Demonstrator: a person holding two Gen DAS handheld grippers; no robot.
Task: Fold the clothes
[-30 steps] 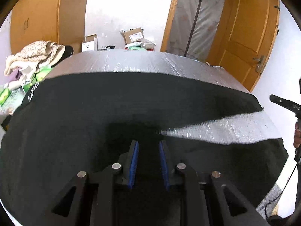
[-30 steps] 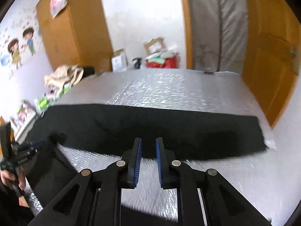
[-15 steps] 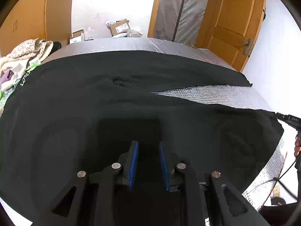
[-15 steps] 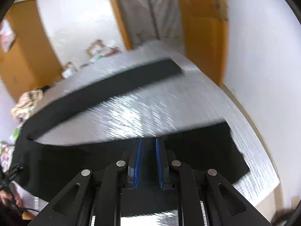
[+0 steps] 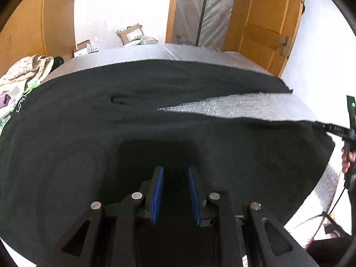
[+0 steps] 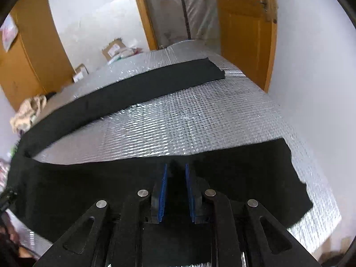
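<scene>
We see a silver quilted foil surface (image 6: 200, 120) bearing black trousers (image 5: 89, 133), their two legs spread apart with bare foil between.

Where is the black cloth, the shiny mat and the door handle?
Black cloth (image 6: 155, 89): right wrist view, middle of its far leg.
Shiny mat (image 6: 189, 124): right wrist view, bare patch between the legs.
Door handle (image 5: 282, 42): left wrist view, the lever.

Home bedrm: wooden doors (image 5: 262, 20), cardboard boxes (image 5: 131, 33), clothes pile (image 5: 24, 71).
</scene>
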